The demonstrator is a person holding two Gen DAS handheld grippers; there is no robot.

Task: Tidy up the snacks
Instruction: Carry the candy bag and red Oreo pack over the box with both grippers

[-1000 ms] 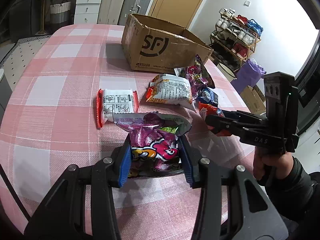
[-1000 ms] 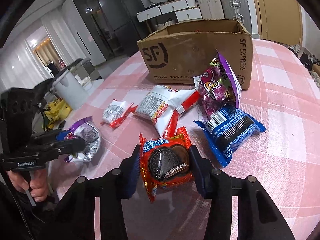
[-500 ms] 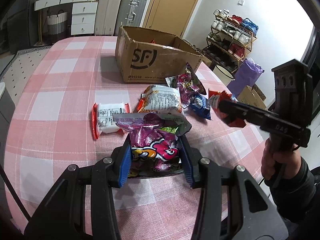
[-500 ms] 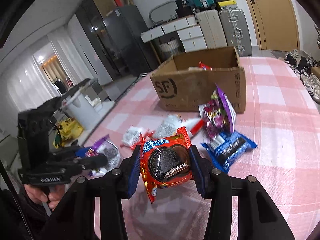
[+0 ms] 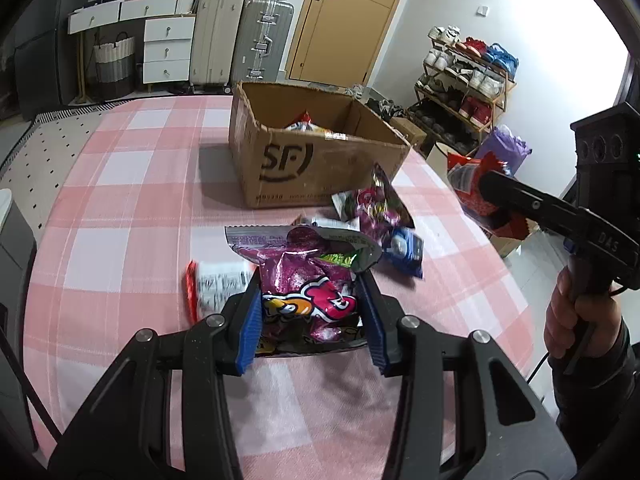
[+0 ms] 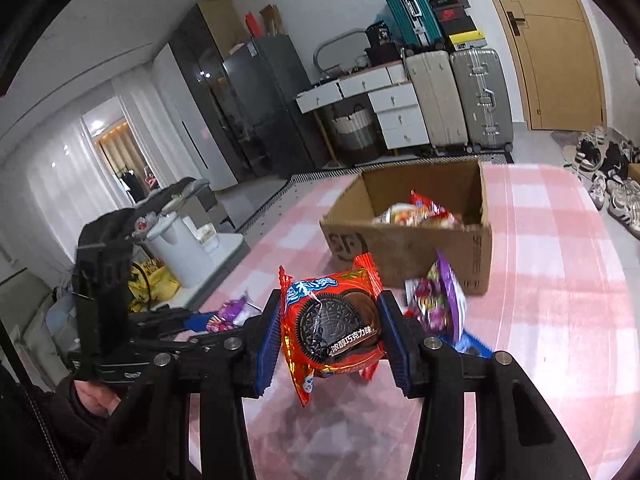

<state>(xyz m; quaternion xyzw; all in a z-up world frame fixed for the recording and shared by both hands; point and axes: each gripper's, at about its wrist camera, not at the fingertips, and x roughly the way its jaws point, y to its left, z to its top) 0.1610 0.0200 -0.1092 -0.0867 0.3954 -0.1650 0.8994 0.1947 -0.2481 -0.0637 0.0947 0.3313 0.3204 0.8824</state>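
My left gripper (image 5: 310,316) is shut on a purple snack bag (image 5: 308,280) and holds it above the pink checked table (image 5: 132,208). My right gripper (image 6: 332,332) is shut on a red Oreo pack (image 6: 332,320), also in the left wrist view (image 5: 476,196), raised at the right. The open SF cardboard box (image 5: 320,164) stands ahead with several snacks (image 6: 416,212) inside. Another purple bag (image 5: 376,208), a blue pack (image 5: 404,250) and a red-and-white pack (image 5: 216,284) lie on the table before the box.
A shoe rack (image 5: 468,80) and a purple bag (image 5: 504,152) stand beyond the table's right edge. Suitcases (image 5: 240,40) and white drawers (image 5: 166,48) line the far wall. A white bin (image 6: 180,248) stands off the table's left side.
Both grippers have risen off the table with their packs and moved toward the box. The inside of the box has come into view.
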